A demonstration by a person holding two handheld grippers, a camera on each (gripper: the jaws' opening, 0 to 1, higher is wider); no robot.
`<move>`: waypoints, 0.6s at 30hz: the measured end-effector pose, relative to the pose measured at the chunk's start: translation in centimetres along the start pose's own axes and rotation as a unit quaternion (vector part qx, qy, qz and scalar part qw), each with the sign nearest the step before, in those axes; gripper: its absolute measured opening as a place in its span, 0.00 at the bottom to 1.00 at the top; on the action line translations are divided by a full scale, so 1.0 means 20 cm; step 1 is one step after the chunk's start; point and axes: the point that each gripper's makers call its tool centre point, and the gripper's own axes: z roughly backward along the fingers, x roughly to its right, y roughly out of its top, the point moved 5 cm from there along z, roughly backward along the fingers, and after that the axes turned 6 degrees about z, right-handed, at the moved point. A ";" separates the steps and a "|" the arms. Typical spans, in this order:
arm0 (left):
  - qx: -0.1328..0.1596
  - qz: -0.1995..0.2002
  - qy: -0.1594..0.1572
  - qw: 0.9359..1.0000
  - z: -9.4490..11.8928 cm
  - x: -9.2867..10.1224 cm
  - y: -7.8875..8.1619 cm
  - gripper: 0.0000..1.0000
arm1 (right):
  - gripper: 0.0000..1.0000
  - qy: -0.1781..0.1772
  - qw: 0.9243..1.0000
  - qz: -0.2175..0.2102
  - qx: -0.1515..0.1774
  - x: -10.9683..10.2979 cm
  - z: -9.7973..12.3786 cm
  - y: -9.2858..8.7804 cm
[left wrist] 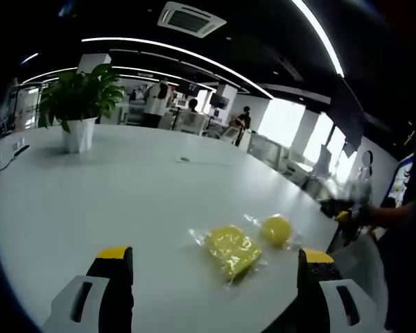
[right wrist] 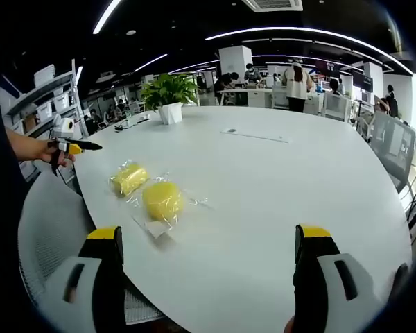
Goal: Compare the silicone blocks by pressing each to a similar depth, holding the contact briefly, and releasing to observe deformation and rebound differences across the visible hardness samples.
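Two yellow silicone blocks in clear plastic wrap lie near the edge of a white table [left wrist: 111, 201]. The squarish block [left wrist: 232, 250] is nearest my left gripper [left wrist: 215, 267], which is open and hovers short of it with nothing between the jaws. The rounder block [left wrist: 276, 229] lies just beyond. In the right gripper view the rounder block [right wrist: 163, 200] is closer and the squarish block [right wrist: 128, 177] sits behind it to the left. My right gripper [right wrist: 208, 243] is open, above the table [right wrist: 277, 187] and clear of both blocks. Each gripper also shows hand-held in the other's view: the right gripper [left wrist: 343, 211] and the left gripper [right wrist: 71, 147].
A potted plant [left wrist: 80, 104] [right wrist: 168, 94] stands at the far end of the table, with a flat item [right wrist: 253, 135] mid-table. A grey mesh chair [right wrist: 55, 236] is at the table edge by the blocks. More chairs [right wrist: 392, 146] and people stand beyond.
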 end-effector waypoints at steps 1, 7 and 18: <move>0.000 0.001 0.000 1.000 0.00 0.00 0.00 1.00 | 0.97 0.000 1.000 0.000 0.000 0.00 0.00 0.00; -0.006 0.002 0.001 1.000 -0.02 0.01 0.01 1.00 | 0.97 -0.003 1.000 -0.002 0.008 0.02 0.01 0.01; -0.005 0.037 0.001 0.999 -0.06 -0.04 0.05 1.00 | 0.97 -0.004 1.000 -0.006 0.015 0.03 0.03 0.01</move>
